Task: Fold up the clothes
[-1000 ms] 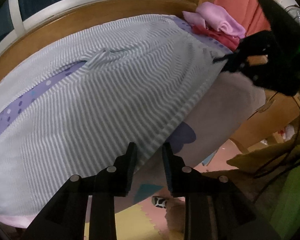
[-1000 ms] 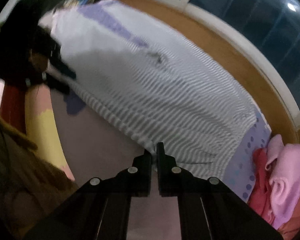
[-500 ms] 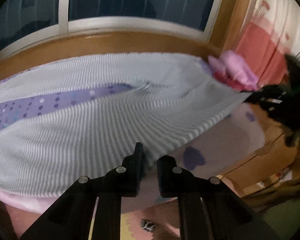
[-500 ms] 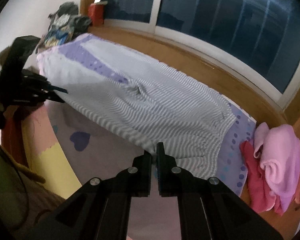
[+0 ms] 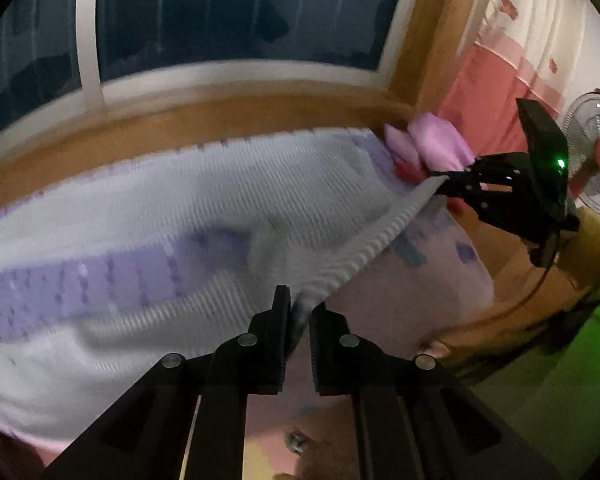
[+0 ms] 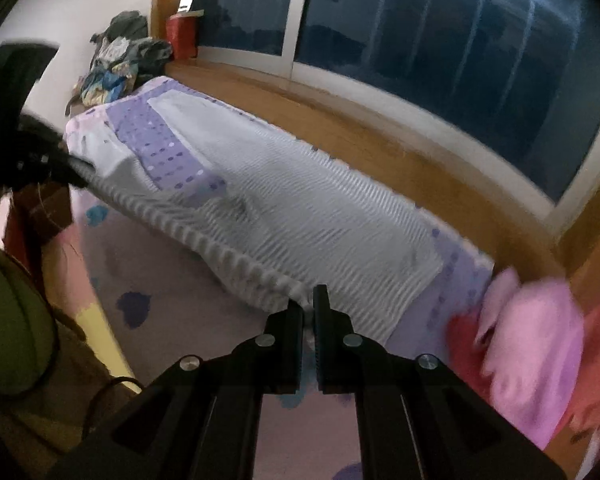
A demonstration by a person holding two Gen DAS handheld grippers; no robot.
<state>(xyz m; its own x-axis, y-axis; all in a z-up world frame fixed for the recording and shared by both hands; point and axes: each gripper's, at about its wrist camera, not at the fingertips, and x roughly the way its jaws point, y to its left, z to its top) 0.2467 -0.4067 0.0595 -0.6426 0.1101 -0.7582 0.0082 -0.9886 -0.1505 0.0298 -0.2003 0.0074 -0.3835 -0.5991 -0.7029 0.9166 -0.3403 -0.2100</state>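
A grey-and-white striped garment point(image 5: 260, 208) point(image 6: 320, 224) lies spread over a bed with a purple dotted sheet point(image 5: 80, 280). My left gripper point(image 5: 299, 306) is shut on the garment's near hem, with a fold of cloth pinched between its pads. My right gripper point(image 6: 308, 306) is shut on the same hem further along. The hem hangs raised and stretched between the two, above the bed's near side. Each view shows the other gripper: the right gripper point(image 5: 440, 178) at the right, the left gripper point(image 6: 80, 168) at the far left.
Folded pink clothes point(image 5: 436, 144) point(image 6: 532, 336) on a red garment point(image 6: 466, 340) sit at one end of the bed. A pile of dark clothes point(image 6: 120, 60) fills the far corner. A wooden ledge point(image 5: 220, 120) runs under the window. A fan point(image 5: 596, 152) stands at the right, a heart-print mat point(image 6: 160, 272) below.
The left jaws closed on the hem. Both grippers rose, lifting the near hem off the bed's edge, and the views tilted up toward the window.
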